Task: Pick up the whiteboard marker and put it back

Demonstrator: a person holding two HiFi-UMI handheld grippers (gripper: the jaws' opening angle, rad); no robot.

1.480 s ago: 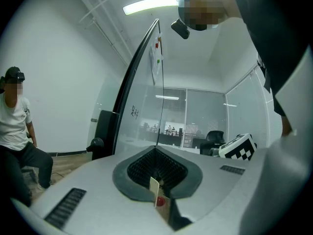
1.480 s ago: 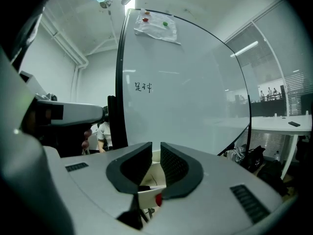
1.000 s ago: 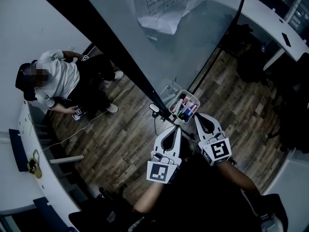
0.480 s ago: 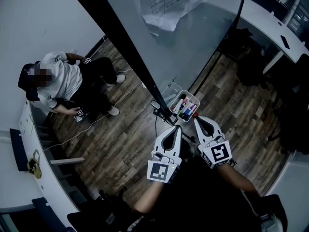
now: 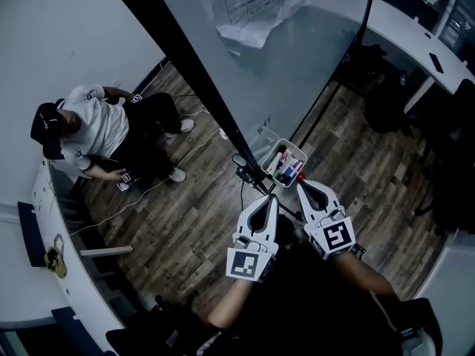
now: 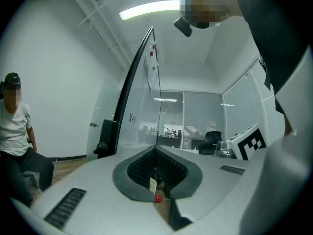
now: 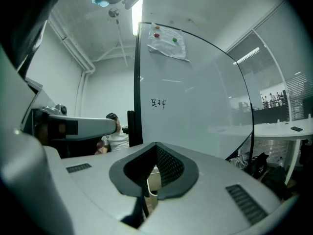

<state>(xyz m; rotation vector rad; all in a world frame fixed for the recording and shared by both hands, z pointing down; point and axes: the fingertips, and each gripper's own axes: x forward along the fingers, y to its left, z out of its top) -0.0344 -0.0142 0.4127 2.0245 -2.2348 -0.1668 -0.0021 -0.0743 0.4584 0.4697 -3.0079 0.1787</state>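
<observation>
Several whiteboard markers (image 5: 285,167), pink, purple and dark, stand in a small white basket (image 5: 297,151) hung at the foot of the glass whiteboard (image 5: 297,58). Just short of the basket, my left gripper (image 5: 272,196) points at it with its jaws shut and nothing between them. To its right my right gripper (image 5: 300,185) is shut and empty too, its tip near the basket's front edge. In the left gripper view the jaws (image 6: 155,149) meet, and a small red thing (image 6: 157,198) shows below them. The right gripper view shows the closed jaws (image 7: 156,144) facing the board (image 7: 195,92).
A person (image 5: 93,128) sits on the wooden floor (image 5: 185,206) at the left, beside a white desk (image 5: 44,221). The board's black frame (image 5: 189,69) runs diagonally. Paper sheets (image 5: 252,6) hang on the board. Another white desk (image 5: 415,39) stands at the upper right.
The head view has shifted a little, so the seated person and the basket sit slightly differently in frame. Both grippers have stayed shut near the basket.
</observation>
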